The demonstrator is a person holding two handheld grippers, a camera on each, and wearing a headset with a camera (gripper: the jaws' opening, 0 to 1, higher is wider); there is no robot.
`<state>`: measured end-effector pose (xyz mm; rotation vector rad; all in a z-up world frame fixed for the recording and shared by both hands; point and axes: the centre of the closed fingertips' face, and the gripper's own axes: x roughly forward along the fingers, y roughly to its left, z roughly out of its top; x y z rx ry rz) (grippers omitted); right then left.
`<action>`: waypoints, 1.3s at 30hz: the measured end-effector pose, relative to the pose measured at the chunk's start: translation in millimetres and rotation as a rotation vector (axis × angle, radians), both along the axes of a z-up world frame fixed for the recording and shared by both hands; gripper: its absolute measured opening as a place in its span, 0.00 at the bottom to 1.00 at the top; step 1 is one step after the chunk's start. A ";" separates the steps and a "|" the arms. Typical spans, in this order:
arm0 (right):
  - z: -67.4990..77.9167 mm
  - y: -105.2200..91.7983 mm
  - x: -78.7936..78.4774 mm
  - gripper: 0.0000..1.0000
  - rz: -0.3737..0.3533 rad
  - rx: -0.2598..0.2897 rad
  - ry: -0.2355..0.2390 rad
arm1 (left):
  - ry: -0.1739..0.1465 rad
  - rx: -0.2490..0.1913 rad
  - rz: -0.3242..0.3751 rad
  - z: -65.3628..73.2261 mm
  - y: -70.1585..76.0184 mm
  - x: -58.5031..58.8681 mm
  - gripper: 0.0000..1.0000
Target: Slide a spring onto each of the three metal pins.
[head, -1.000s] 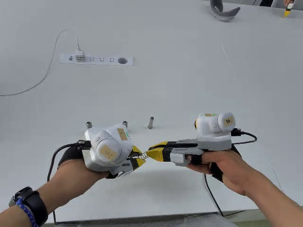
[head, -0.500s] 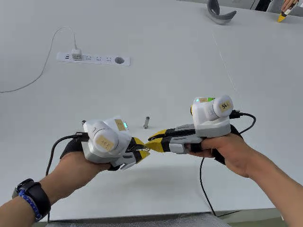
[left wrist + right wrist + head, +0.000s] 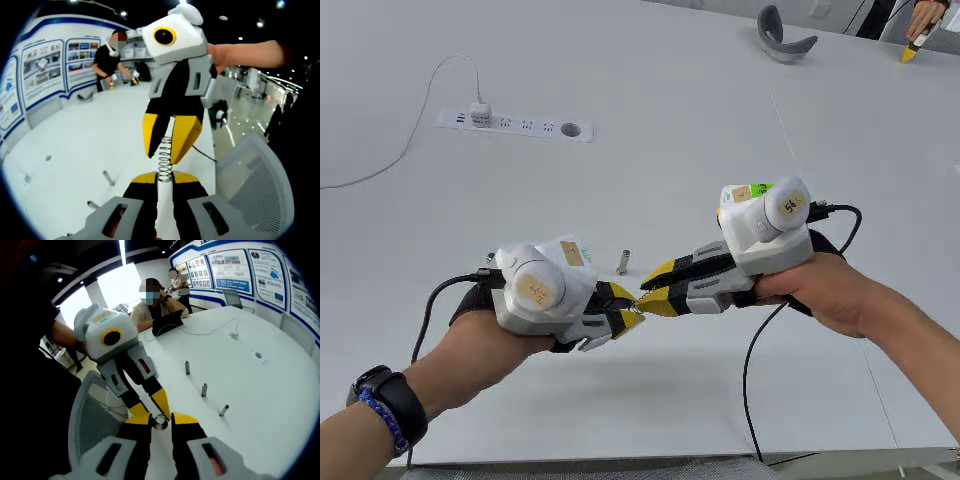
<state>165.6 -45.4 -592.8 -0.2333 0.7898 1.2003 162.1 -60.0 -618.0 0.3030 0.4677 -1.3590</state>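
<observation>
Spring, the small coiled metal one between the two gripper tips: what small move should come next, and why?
Probably close the right gripper firmly on the small coiled metal spring. The left gripper pinches one end of it, while the right gripper's yellow tips straddle the other end, and I cannot tell whether they grip yet. A sure hold there would let the left release.

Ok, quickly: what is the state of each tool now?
Left tool: closed, holding one end of the spring.
Right tool: jaws either side of that spring; firm grip cannot be told.
</observation>
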 end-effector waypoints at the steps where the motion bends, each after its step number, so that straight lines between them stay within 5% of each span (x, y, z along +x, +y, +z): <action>1: -0.2 -0.8 -1.1 0.17 0.014 -0.009 -0.004 | -0.001 -0.002 -0.002 0.7 -0.4 -0.1 0.09; 10: -8.3 -2.1 -11.4 0.17 0.152 -0.129 -0.029 | -0.012 -0.013 -0.016 5.7 -2.8 -1.1 0.09; 24: -14.2 1.5 -18.7 0.13 0.226 -0.138 -0.013 | -0.047 0.016 -0.075 3.1 -2.4 -11.1 0.09; 39: -22.8 7.5 -20.9 0.12 0.189 -0.102 0.007 | -0.019 0.004 -0.065 -7.1 4.2 -15.2 0.10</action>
